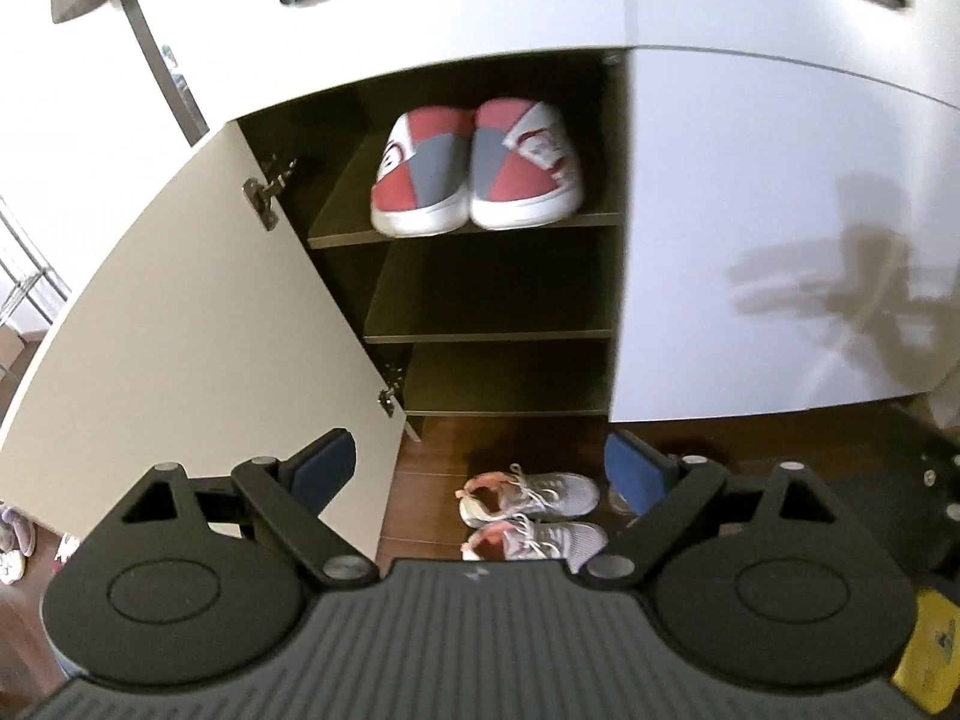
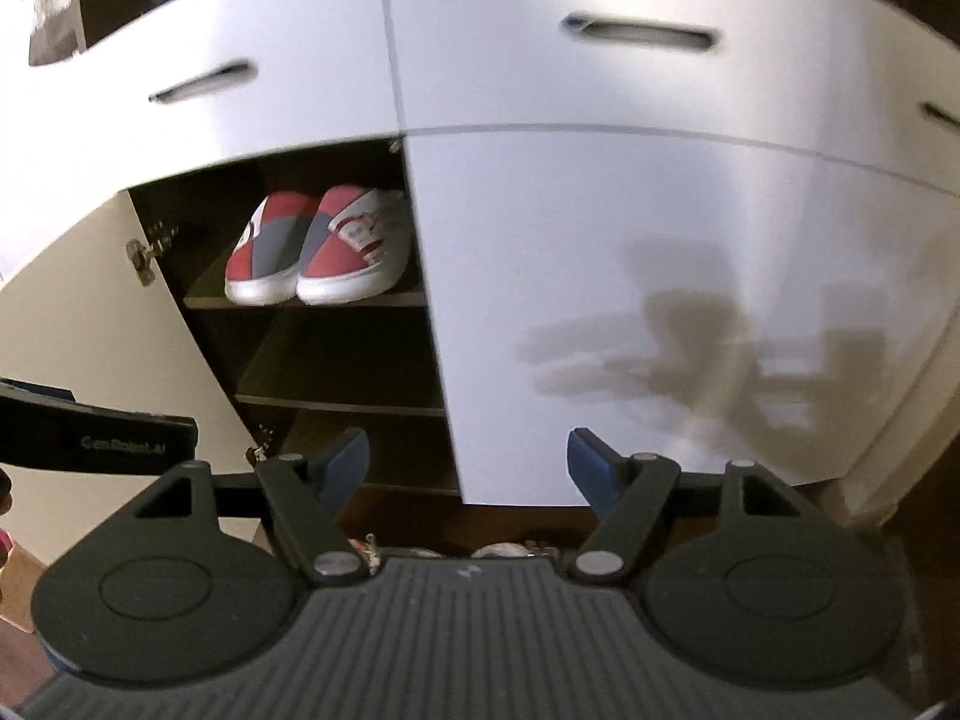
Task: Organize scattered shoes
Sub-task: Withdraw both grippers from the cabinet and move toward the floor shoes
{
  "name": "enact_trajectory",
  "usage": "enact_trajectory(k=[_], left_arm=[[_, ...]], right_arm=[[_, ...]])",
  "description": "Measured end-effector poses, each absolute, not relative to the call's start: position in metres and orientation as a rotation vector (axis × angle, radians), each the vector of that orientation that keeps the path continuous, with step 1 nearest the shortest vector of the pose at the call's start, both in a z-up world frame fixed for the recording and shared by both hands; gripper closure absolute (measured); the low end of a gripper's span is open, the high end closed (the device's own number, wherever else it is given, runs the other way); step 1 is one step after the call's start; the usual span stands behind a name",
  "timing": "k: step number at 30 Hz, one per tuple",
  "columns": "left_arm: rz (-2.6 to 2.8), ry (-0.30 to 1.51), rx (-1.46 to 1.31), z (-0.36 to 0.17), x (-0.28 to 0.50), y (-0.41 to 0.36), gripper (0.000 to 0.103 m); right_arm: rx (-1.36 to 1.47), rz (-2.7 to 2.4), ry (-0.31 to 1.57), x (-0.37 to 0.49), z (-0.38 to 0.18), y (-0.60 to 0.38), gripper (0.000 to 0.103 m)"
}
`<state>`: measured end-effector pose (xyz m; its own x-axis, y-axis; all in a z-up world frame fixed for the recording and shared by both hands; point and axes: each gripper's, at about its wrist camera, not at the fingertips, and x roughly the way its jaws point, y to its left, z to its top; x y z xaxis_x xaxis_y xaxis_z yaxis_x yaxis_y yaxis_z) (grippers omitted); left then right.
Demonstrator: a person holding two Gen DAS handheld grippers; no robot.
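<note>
In front of the open shoe cabinet [image 1: 492, 192], seen from my left wrist camera, I hold the left gripper [image 1: 480, 468] with its jaws spread wide and nothing between them. A pair of red-and-grey slip-ons [image 1: 474, 168] sits side by side on the top shelf, toes outward at the shelf's front edge, a placement I take as finished work. The two shelves beneath stand bare. Down on the wooden floor [image 1: 432, 450], just outside the cabinet, a pair of grey-and-pink sneakers [image 1: 528, 510] lies side by side, framed between my open fingers; I judge these the next to go in, hence the wide jaws. More shoes [image 1: 18, 540] lie far off at the left edge.

From my right wrist camera, the right gripper [image 2: 468, 462] is likewise parted and empty, aimed mostly at the closed white door [image 2: 660, 300]. The slip-ons [image 2: 318, 252] show on the top shelf through the open half. Only laces and slivers of the sneakers [image 2: 504, 551] peek above the gripper body. The left gripper's side [image 2: 96, 438] juts in at the left.
</note>
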<state>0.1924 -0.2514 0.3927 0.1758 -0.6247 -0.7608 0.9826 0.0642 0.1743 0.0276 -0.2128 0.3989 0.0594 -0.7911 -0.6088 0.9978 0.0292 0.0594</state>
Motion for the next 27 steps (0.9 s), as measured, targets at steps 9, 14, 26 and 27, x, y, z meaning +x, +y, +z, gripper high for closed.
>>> enact_trajectory(k=[9,14,26,27], left_arm=[[-1.35,0.516,0.745,0.429,0.156,-0.205,0.01],[-1.344,0.5,0.737,0.455,0.16,-0.201,0.01],[-1.383,0.438,0.733,0.471,0.174,-0.223,0.01],[-1.389,0.444,0.735,0.467,0.176,-0.226,0.01]], right_arm=[[0.506,-1.473,0.426,-0.008,0.431,-0.157,0.025],[0.511,-1.468,0.459,-0.005,0.442,-0.154,0.024],[0.509,-1.491,0.43,0.01,0.454,-0.166,0.016],[0.506,-1.485,0.432,0.011,0.453,-0.166,0.016]])
